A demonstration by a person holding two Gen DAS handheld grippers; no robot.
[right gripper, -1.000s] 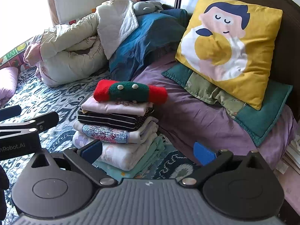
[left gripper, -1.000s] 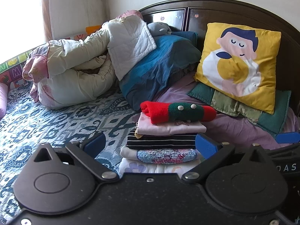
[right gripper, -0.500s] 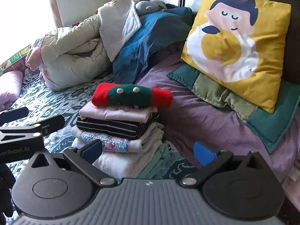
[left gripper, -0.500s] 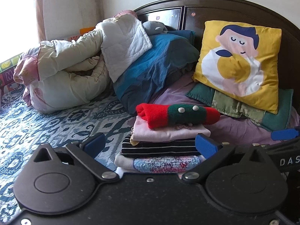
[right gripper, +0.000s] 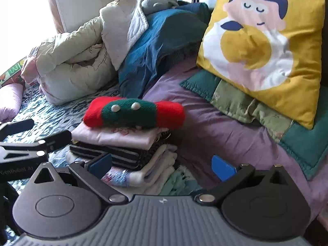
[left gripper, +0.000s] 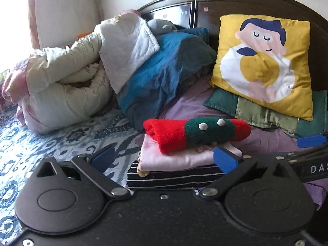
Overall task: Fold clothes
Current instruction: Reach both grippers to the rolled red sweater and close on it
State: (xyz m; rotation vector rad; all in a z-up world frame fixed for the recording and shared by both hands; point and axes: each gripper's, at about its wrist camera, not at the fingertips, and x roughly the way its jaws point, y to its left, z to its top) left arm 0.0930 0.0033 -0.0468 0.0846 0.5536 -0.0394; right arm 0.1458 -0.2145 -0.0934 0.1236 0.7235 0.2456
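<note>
A stack of folded clothes [left gripper: 174, 170] stands on the bed, topped by a rolled red and green knit [left gripper: 196, 132] over a folded pink garment [left gripper: 170, 157] and a black striped one [left gripper: 174, 177]. My left gripper [left gripper: 164, 157] is open, its blue pads either side of the stack's near face, nothing between them. In the right wrist view the same stack [right gripper: 127, 149] sits left of centre, the knit [right gripper: 133, 112] on top. My right gripper [right gripper: 162, 165] is open and empty just before the stack's lower layers. The left gripper's arm [right gripper: 30, 145] shows at the left edge.
A yellow cushion [left gripper: 262, 65] leans on the dark headboard [left gripper: 205, 6] over green pillows [left gripper: 266, 112]. A blue pillow [left gripper: 164, 75] and a bundled white quilt [left gripper: 67, 82] lie behind the stack. Purple sheet [right gripper: 225, 133] spreads to the right, patterned bedspread [left gripper: 51, 139] to the left.
Both grippers have moved closer to the stack, which now looms larger and lower in each view. Both stay open and the stack has not shifted.
</note>
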